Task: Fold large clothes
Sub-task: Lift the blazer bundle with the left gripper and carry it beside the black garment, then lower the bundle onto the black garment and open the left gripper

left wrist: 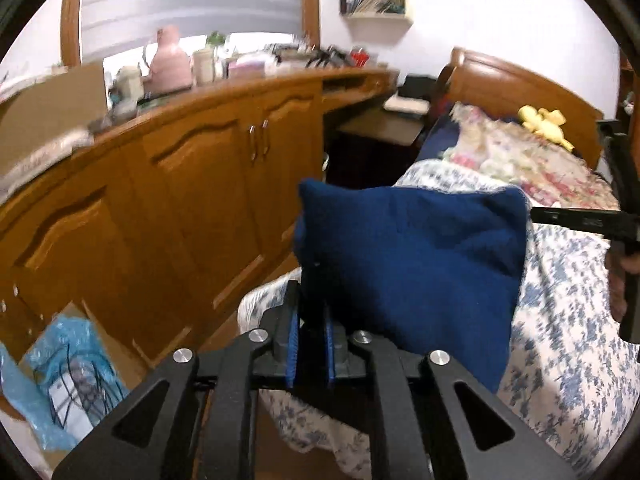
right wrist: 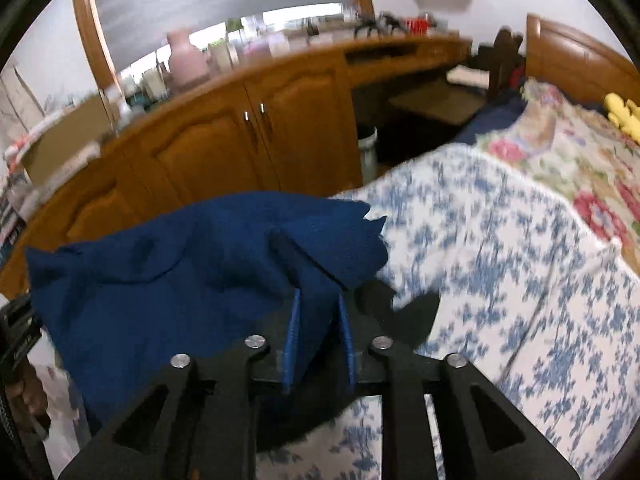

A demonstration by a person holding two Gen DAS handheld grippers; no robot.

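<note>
The blue garment (left wrist: 412, 264) hangs above the left edge of the bed (left wrist: 568, 340). The left gripper (left wrist: 311, 320) has its fingers clamped on one corner; the right gripper (right wrist: 318, 300) has its fingers apart, cloth lying loosely between them.

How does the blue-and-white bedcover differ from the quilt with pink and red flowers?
The blue-and-white bedcover carries small blue prints on white; the quilt has bigger pink and red flowers on cream. The bedcover lies nearer the cameras, the quilt nearer the headboard. Both are floral bedding.
</note>
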